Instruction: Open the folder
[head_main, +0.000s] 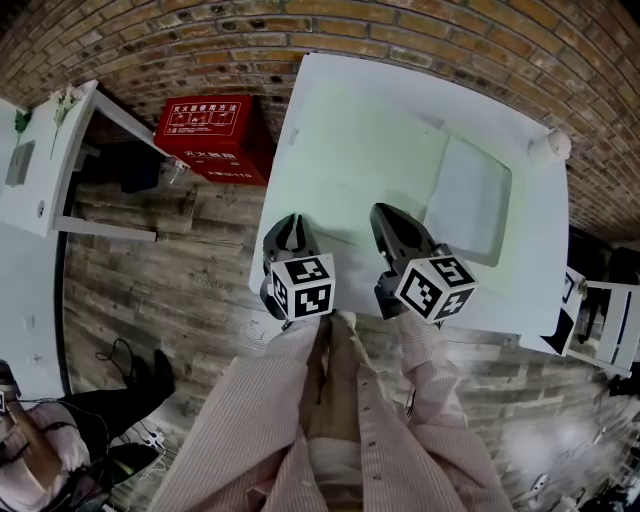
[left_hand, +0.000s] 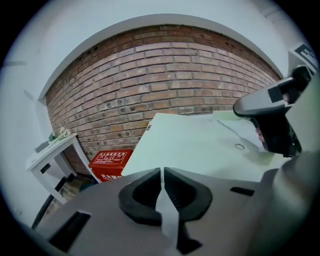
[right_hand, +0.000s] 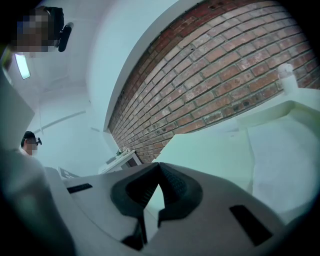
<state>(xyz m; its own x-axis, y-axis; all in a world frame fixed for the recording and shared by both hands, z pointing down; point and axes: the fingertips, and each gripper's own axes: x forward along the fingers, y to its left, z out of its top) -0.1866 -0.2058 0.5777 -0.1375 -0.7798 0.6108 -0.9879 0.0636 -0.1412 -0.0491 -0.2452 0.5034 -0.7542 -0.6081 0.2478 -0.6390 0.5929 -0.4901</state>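
White table (head_main: 545, 240) by the brick wall (head_main: 400, 30) bears the flat folder (head_main: 370, 160), with left tongs (left_hand: 162, 171) and right tongs (right_hand: 159, 166) closed, seemingly empty, at its near edge, so its thin edge may escape the pinch.

Head view: from high above, steeply down onto the pale surface (head_main: 400, 110); left gripper (head_main: 292, 225) and right gripper (head_main: 385, 214) close below, brick wall (head_main: 200, 40) along the top.
Left gripper view: low and close behind its own fingers (left_hand: 142, 192), facing along the surface toward the brick wall.
Right gripper view: low, rolled sideways, facing across the surface toward the same wall.
Shared: surface and brick wall in all three; red box (head_main: 213, 140) in head and left gripper views; white side table (head_main: 50, 160) in all three.
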